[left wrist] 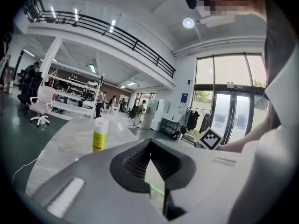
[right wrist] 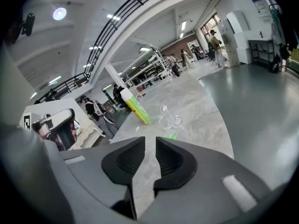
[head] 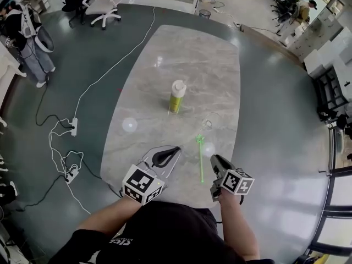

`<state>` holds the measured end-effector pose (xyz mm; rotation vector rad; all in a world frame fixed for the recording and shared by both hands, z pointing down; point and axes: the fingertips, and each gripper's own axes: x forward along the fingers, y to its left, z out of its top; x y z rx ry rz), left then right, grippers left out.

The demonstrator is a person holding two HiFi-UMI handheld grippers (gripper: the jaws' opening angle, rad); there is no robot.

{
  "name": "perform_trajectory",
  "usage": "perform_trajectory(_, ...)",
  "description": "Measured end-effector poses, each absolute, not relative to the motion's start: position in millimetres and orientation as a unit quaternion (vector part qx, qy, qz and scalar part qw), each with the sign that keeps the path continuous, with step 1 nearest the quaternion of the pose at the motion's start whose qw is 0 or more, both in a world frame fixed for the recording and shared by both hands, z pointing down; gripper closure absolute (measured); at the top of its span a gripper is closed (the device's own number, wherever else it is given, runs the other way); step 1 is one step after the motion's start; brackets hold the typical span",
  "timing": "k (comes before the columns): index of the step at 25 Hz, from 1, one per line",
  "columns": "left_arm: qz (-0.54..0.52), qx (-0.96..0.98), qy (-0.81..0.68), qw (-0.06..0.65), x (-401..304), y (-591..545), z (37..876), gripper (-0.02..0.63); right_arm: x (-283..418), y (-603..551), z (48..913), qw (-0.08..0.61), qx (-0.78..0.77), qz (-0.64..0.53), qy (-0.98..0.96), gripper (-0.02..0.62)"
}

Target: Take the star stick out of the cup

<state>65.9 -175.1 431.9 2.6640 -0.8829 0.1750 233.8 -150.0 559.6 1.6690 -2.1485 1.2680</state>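
Note:
The green star stick (head: 201, 159) lies flat on the marble table (head: 165, 65), its star end toward the clear glass cup (head: 209, 122), which stands empty a little beyond it. My right gripper (head: 215, 159) hovers just right of the stick's near end, open by a narrow gap with nothing between the jaws. In the right gripper view, that gripper (right wrist: 150, 141) faces the cup (right wrist: 170, 118), and a bit of the green stick (right wrist: 171, 136) shows above the jaws. My left gripper (head: 176, 149) is left of the stick, shut and empty; in its own view a green streak of the stick (left wrist: 156, 189) shows below the tips (left wrist: 150, 143).
A yellow-green bottle (head: 177, 97) with a white cap stands mid-table, beyond the cup. The table's near edge is right under my grippers. Cables and a power strip (head: 73, 126) lie on the floor at left, where a person (head: 25, 34) stands near an office chair (head: 103, 7).

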Motion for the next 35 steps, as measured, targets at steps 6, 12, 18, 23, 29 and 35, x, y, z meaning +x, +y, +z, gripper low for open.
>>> perform_trajectory(6, 0.055, 0.93, -0.331, 0.151, 81, -167, 401, 0.603, 233, -147, 504, 0.036, 0.514, 0.384, -0.766, 0.529)
perform_trajectory(12, 0.029, 0.926, -0.353, 0.133, 98, -152, 358, 0.604, 242, -136, 442, -0.016, 0.479, 0.341, -0.809, 0.562)
perform_trajectory(18, 0.001, 0.925, -0.358, 0.126, 115, -133, 315, 0.603, 246, -106, 362, -0.02, 0.442, 0.244, -0.863, 0.58)
perform_trajectory(23, -0.001, 0.925, -0.37, 0.085, 117, -124, 294, 0.603, 238, -81, 311, -0.039, 0.411, 0.175, -0.894, 0.58)
perform_trajectory(29, -0.009, 0.924, -0.377, 0.058, 120, -114, 278, 0.603, 224, -62, 278, -0.029, 0.387, 0.104, -0.916, 0.581)
perform_trajectory(35, -0.007, 0.926, -0.374, 0.05, 119, -110, 272, 0.603, 219, -57, 267, -0.029, 0.387, 0.063, -0.919, 0.581)
